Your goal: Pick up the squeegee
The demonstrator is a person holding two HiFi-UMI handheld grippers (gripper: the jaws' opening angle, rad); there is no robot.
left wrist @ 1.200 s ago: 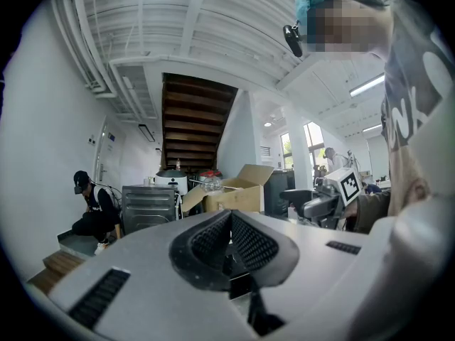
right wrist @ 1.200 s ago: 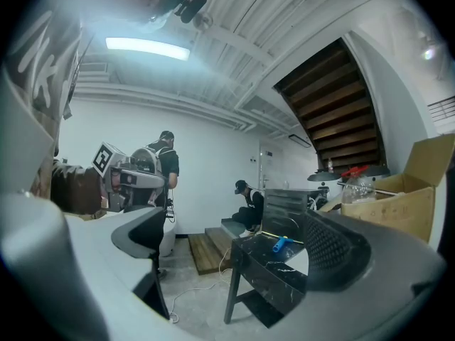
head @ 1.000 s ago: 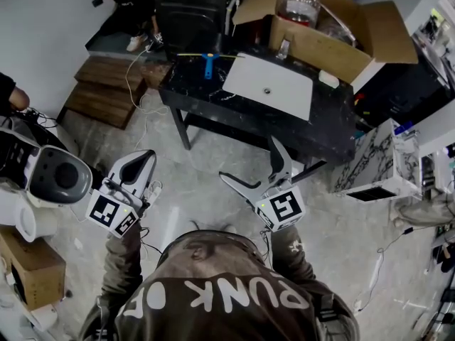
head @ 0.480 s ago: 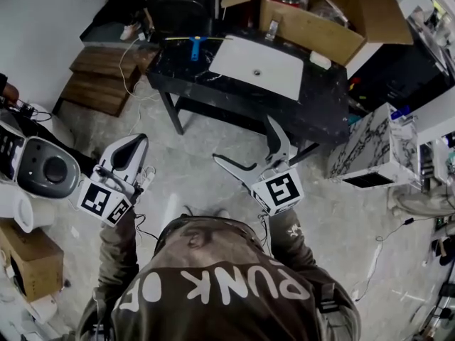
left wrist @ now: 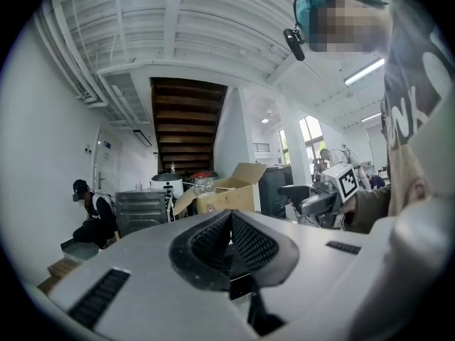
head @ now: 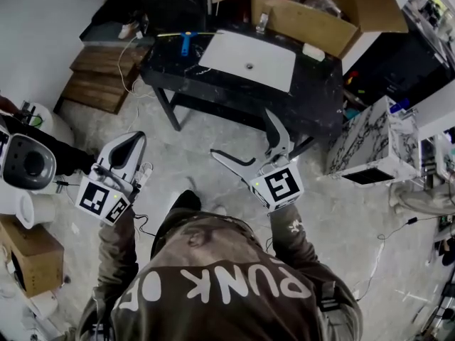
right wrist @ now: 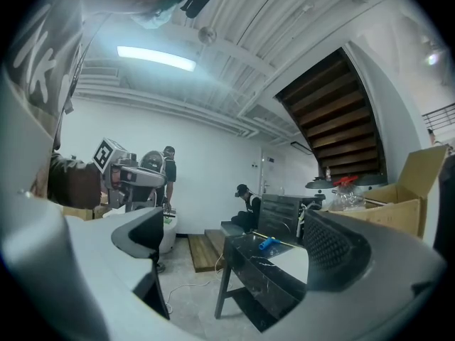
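The squeegee (head: 185,42), with a blue handle and a thin yellow blade, lies at the far left end of a black table (head: 213,84). The right gripper view shows it as a small blue shape (right wrist: 269,244) on the tabletop (right wrist: 245,251). My left gripper (head: 131,143) hangs over the floor, well short of the table, with its jaws shut (left wrist: 229,241) and nothing in them. Also short of the table, my right gripper (head: 242,135) is open wide and empty, with the table framed between its fingers (right wrist: 238,246).
A white slab (head: 249,59) covers the table's middle, and an open cardboard box (head: 313,16) stands behind it. A marble-patterned cabinet (head: 366,148) is at the right. Wooden steps (head: 99,84) and a white appliance (head: 28,165) are at the left. Cables trail on the floor, and a person crouches at the back (right wrist: 249,204).
The table and squeegee have shifted left and up in the head view as the person moves. Both grippers hold much the same pose. A shoe now shows below them.
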